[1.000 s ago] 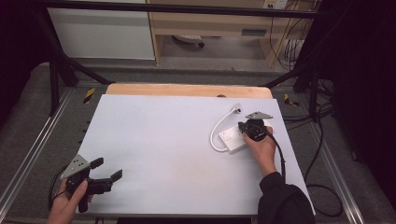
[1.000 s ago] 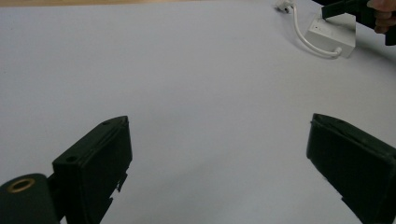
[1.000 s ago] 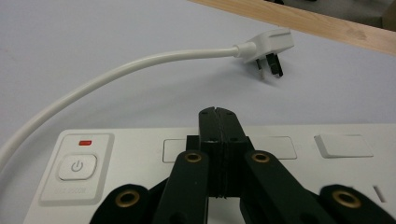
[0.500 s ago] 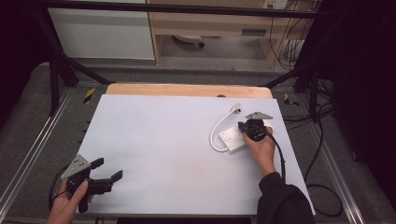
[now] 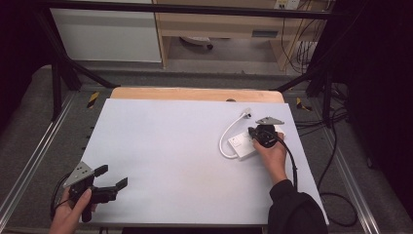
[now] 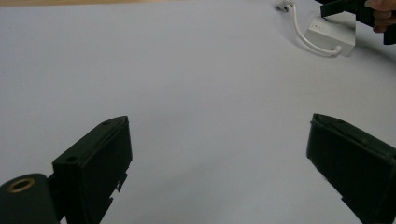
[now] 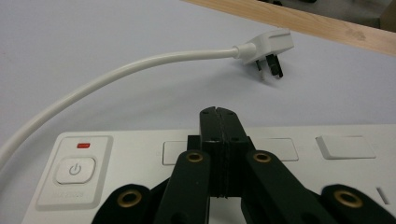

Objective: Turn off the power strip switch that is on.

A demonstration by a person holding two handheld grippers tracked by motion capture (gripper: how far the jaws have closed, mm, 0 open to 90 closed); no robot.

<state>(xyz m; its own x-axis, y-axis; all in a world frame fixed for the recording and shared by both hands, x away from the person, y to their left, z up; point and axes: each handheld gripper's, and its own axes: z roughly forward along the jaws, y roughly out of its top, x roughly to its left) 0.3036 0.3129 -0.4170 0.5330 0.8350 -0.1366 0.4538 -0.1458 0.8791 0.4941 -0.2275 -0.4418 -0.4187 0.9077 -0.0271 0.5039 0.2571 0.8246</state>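
- Nearest, at the near-left corner of the table (image 5: 160, 146): left gripper (image 5: 109, 178) in a hand, jaws spread wide apart, nothing between them. In the left gripper view it looks across bare white surface toward the far right.
- Mid-right: right gripper (image 5: 253, 132) in a hand, jaws pressed together with nothing between them, tips low over the white power strip (image 5: 242, 145). In the right gripper view the tips (image 7: 218, 114) sit just above the strip's top face, between two flat socket covers; whether they touch it I cannot tell.
- Power strip lies flat near the table's right edge. Power button (image 7: 74, 169) with a small red mark above it sits at one end.
- Farther off: white cable (image 7: 116, 74) curves away from the strip to its plug (image 7: 268, 46), lying loose on the table with pins bare, close to the wooden far edge (image 5: 195, 94).
- Judgement: step looks like pressing or steadying the strip. Keep the closed tips square on the face, push straight down, avoid skidding the strip; the idle left gripper could brace it.
- Containers: none on the table.
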